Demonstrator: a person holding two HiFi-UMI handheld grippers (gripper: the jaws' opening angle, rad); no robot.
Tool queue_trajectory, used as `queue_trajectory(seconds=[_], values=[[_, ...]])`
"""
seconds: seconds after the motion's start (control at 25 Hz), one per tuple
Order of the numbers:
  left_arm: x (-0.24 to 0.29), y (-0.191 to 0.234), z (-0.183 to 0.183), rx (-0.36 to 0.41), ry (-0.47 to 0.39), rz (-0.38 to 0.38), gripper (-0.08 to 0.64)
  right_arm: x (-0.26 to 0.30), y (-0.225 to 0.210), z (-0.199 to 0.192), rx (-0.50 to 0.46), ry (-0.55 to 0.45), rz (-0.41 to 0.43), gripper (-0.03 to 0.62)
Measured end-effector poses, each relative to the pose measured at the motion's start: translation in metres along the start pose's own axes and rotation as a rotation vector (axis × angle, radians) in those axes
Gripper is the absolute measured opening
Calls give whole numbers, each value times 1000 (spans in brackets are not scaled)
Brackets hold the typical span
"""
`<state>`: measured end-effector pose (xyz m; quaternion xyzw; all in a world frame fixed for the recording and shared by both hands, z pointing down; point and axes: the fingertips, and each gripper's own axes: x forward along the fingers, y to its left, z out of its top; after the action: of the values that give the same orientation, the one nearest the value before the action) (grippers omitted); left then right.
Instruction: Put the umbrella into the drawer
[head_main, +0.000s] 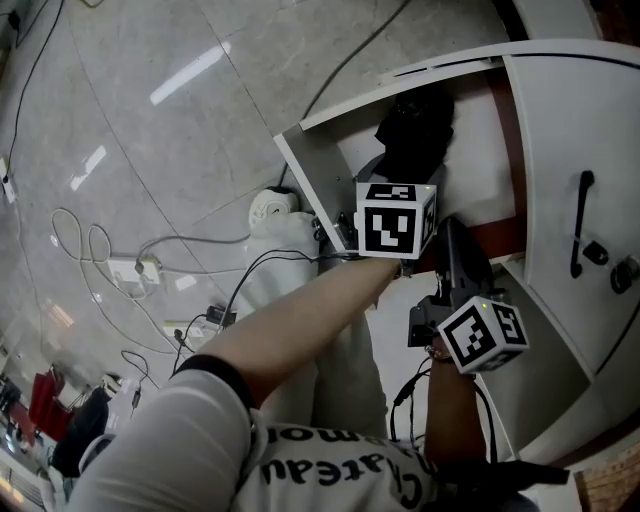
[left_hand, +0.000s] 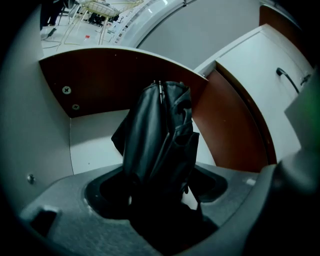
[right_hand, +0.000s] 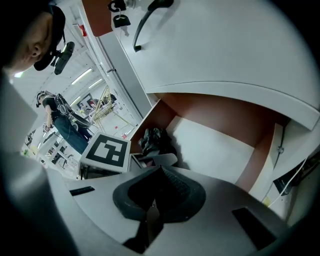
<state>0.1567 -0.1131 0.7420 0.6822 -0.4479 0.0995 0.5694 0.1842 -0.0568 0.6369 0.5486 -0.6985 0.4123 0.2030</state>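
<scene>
The black folded umbrella (head_main: 415, 125) lies along the left back corner of the open white drawer (head_main: 312, 175), over its white floor (left_hand: 95, 137). My left gripper (head_main: 405, 172) reaches into the drawer behind its marker cube. In the left gripper view the umbrella (left_hand: 160, 135) rises from between the jaws of this gripper (left_hand: 157, 197), which stand wide and closed on its near end. My right gripper (head_main: 452, 235) hovers at the drawer's front right, shut and empty. In the right gripper view its pads (right_hand: 150, 192) meet, with the umbrella (right_hand: 155, 140) off to the left.
A white cabinet door with a black handle (head_main: 580, 220) and a lock stands right of the drawer. Red-brown panels (left_hand: 230, 125) line the drawer's sides and back. Cables and a power strip (head_main: 140, 268) lie on the tiled floor at left.
</scene>
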Motion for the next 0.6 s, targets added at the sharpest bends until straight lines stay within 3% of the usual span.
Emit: queue_trajectory(seconds=[0.2, 0.6], values=[[-2, 2, -2, -38, 11, 3, 351, -7, 5, -6, 27, 35, -18, 14], [-2, 13, -11, -56, 91, 115, 351, -30, 9, 22, 25, 62, -50, 14]])
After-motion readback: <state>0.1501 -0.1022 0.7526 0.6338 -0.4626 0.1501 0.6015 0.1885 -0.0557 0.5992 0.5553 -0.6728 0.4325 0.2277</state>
